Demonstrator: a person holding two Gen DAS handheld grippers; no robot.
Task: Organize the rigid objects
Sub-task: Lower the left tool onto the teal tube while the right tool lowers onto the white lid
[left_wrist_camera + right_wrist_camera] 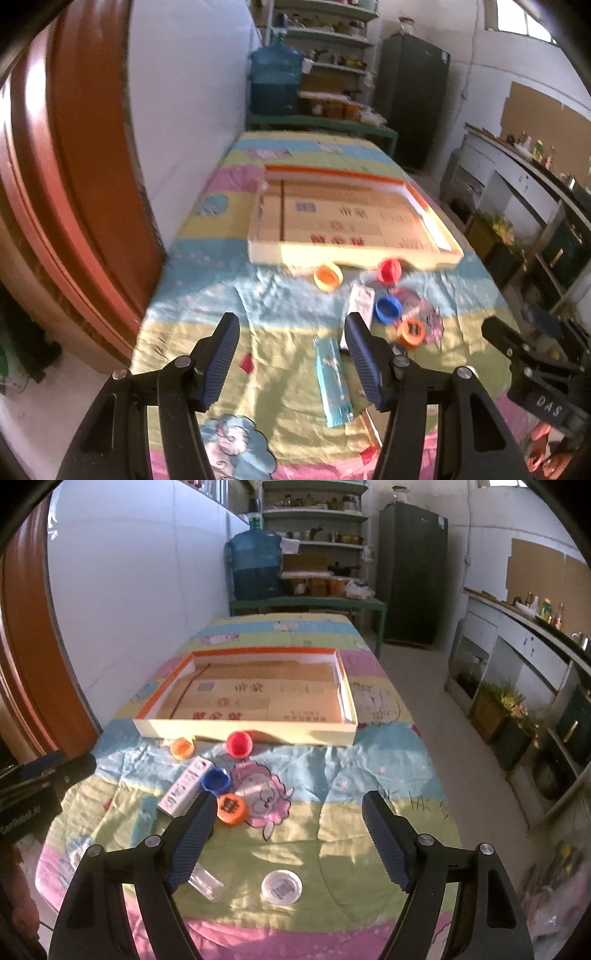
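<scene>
Caps and small boxes lie scattered on the cartoon bedsheet [332, 775], all in front of the shallow cardboard tray [243, 726]: white box [184, 786], red cap [239, 744], blue cap [216, 780], orange cap [182, 747]. Left gripper [291, 365] and right gripper [288, 842] hover spread, holding nothing.

Coloured caps [239, 744], small boxes [185, 787] before tray [243, 732]

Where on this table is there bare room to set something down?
The shallow orange-rimmed cardboard tray is empty inside. The quilt right of the round white lid is free. It is crowded around the blue cap, orange lid and white box.
</scene>
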